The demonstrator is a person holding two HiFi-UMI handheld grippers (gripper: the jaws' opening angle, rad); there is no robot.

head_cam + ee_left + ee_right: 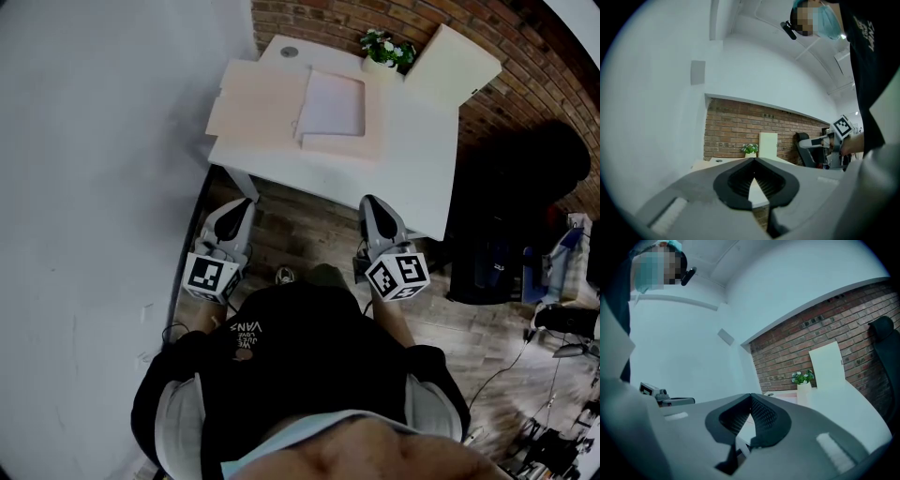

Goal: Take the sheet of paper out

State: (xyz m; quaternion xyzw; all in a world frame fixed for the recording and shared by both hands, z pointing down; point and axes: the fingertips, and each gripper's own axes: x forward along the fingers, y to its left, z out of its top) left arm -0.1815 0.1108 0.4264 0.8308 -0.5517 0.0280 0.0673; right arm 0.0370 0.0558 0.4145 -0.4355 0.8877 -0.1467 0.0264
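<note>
Left gripper (242, 208) and right gripper (371, 206) both closed, empty. Sheet of paper (331, 103) lies on the open folder (255, 112) at my 12 o'clock. I judge the right gripper nearer.

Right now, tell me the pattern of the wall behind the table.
The wall is red-brown brick, clearest in the left gripper view.

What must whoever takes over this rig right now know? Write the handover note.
Left hand-held gripper: shut, empty, short of the table.
Right hand-held gripper: shut, empty, also short of the table.
Sheet: lies in the open folder on the table.
Done: folder lies open; sheet not yet touched.
Left: reach over, open a gripper, pinch the sheet, probably at an edge, and draw it out.
</note>
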